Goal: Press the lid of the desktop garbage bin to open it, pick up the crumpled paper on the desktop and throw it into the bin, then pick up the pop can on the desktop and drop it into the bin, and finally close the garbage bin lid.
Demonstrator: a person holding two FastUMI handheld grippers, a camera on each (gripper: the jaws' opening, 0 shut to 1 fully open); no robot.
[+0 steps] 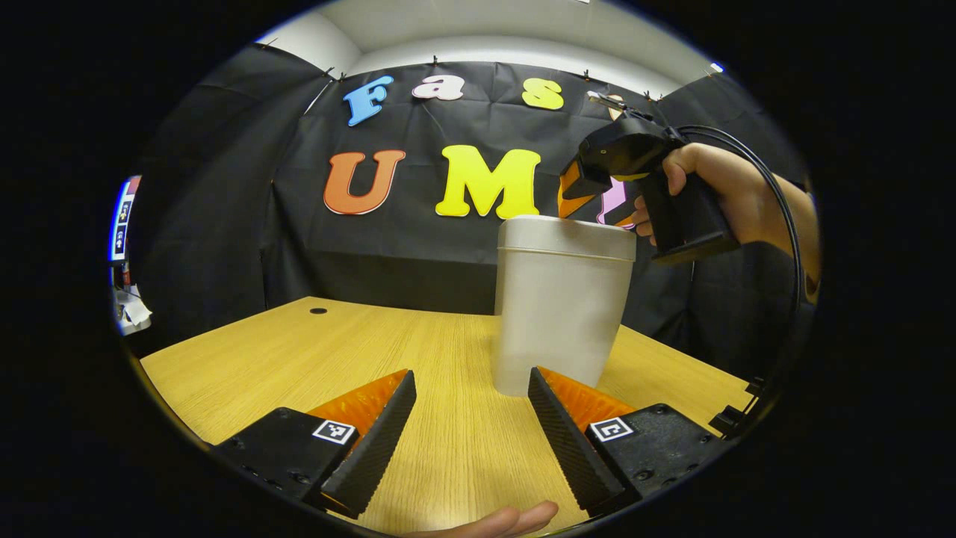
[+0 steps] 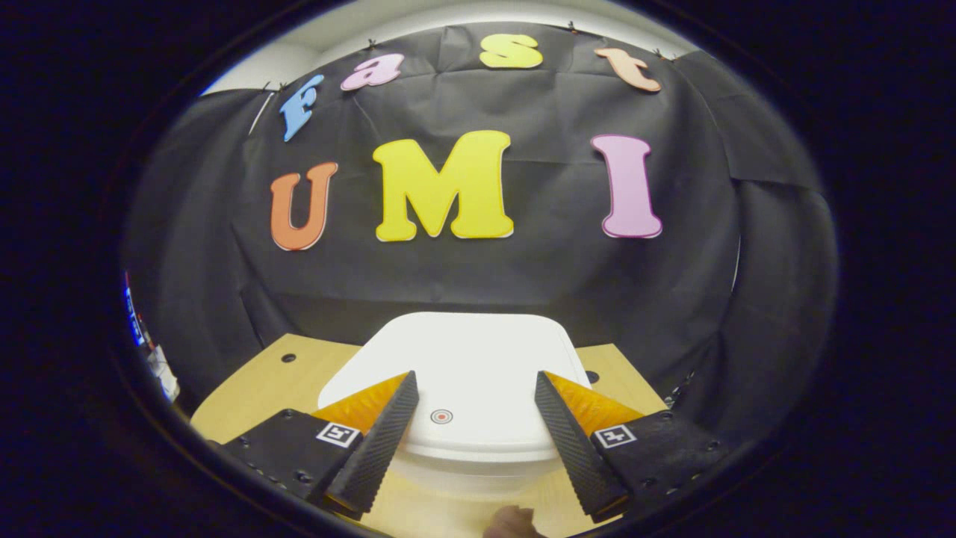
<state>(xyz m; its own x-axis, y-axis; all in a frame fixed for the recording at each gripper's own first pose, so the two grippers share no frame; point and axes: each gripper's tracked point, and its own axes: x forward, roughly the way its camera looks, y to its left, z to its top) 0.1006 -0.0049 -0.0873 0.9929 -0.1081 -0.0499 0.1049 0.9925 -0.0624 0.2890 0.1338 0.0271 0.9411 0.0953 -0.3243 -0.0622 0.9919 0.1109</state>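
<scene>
While lid stays shut, right gripper (image 2: 472, 392), fingers spread and empty, hovers over tall white plastic bin (image 1: 560, 299) at table's (image 1: 299, 359) one o'clock; press red-ringed button (image 2: 441, 416) squarely. Left gripper (image 1: 472, 388) idles released.

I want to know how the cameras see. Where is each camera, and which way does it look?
Left gripper view: rides the left gripper, low over the table, looking across at the bin; its two open fingers and a fingertip show, plus the right gripper and the hand holding it above the lid.
Right gripper view: rides the right gripper, above the bin, looking down on its closed lid; its open fingers show.
Shared: bin, table, black cloth wall.
</scene>
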